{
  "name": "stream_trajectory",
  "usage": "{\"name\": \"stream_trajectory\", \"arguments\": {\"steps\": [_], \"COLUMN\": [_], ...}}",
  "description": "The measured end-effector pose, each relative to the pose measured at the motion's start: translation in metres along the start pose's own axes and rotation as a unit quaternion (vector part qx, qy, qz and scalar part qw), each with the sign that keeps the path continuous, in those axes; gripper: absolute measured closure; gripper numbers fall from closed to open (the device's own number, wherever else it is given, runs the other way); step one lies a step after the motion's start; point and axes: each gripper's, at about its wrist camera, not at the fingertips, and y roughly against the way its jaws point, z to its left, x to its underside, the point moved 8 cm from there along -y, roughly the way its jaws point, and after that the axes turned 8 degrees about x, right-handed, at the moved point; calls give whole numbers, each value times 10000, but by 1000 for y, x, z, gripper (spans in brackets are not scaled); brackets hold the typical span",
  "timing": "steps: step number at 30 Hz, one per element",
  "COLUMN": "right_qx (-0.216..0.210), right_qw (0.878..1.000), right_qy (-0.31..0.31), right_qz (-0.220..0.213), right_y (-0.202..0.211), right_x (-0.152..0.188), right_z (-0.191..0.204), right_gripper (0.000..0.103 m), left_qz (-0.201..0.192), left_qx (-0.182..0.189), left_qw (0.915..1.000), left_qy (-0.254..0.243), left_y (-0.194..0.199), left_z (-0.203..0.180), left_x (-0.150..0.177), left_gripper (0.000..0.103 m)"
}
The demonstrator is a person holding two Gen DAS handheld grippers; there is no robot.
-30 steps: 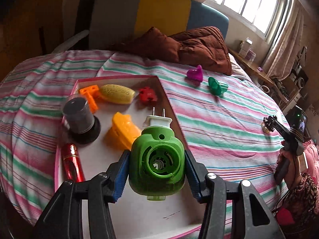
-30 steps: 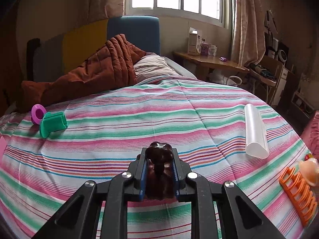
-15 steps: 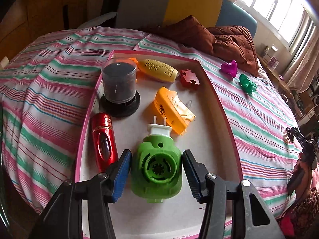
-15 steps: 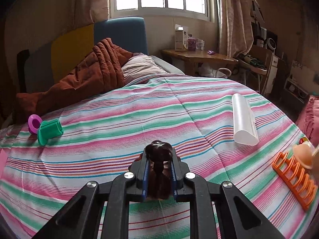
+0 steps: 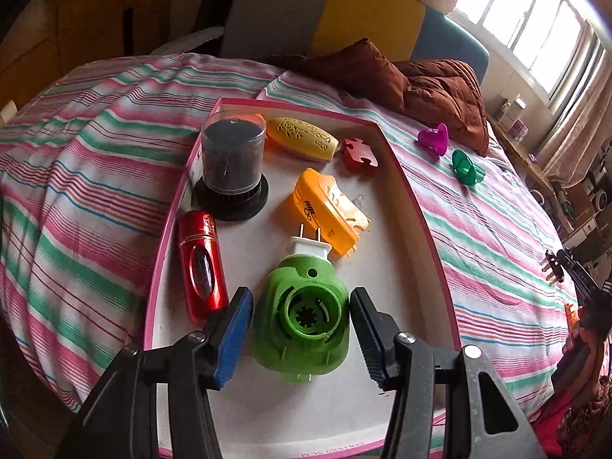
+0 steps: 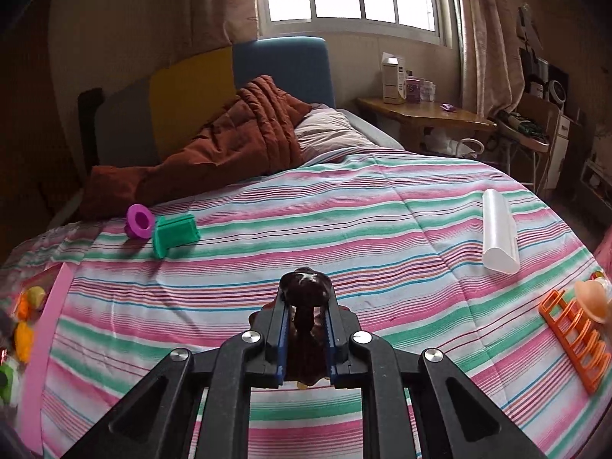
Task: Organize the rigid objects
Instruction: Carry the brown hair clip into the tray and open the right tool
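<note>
Green plug-in device (image 5: 302, 317) lies flat on the white floor of the pink-rimmed tray (image 5: 420, 229), lower centre of the left wrist view, its two prongs pointing up-frame toward the orange gadget (image 5: 329, 210). Left gripper (image 5: 301, 323) stands wide: both blue pads flank the device with a visible gap on each side, so nothing is held. Red cylinder (image 5: 201, 266) lies just beside the left pad.

Right gripper (image 6: 304, 338) is clamped narrow on a dark brown knobbed object (image 6: 305, 290), centre of the right wrist view, held above the striped bedspread (image 6: 344, 229). Its jaws have just been closing, with the object between them.

Items not yet collected: purple ring (image 6: 139, 222) and green spool (image 6: 174, 235) at mid left, touching; white tube (image 6: 499, 237) at right; orange rack (image 6: 573, 336) at the right edge.

Risks, as judged:
- Withdrawing the left gripper at a slant may drag a pad against the device or nudge the red cylinder, which can roll.
- The brown object is gripped on a narrow neck; a fast swing toward the tray may let it pivot or slip.
- The tray rests on soft bedding and may tilt under a hard placement, shifting its contents.
</note>
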Motion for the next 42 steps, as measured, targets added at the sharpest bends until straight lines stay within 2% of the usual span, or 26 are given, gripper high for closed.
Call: {"name": "stream_trajectory", "arguments": {"steps": [13,20,27,34,42], "right_qx": [-1197,-2015,-2638,-2735,-2501], "right_qw": [9920,9768,9551,9468,9416], "right_qy": [344,680,1307,1663,2247], "right_qz": [225,244,319,324,205], "right_y": [45,73,88,81,61], "right_x": [15,14,20,22,28], "right_z": [111,194,282,338,375], "right_gripper": [88,88,88,88,88], "left_qz": [-165,-269,-327,-439,-491], "left_qx": [140,163,285,286,360], "left_qw": [9998,9994,9990,9986,9981], "left_qy": [9,-169,-40,-79,-23], "left_y": [8,15,19,28,31], "left_z": [-2,-5,0,5,9], "left_x": [0,2,2,3,2], "left_gripper": [50,50,50,50,50]}}
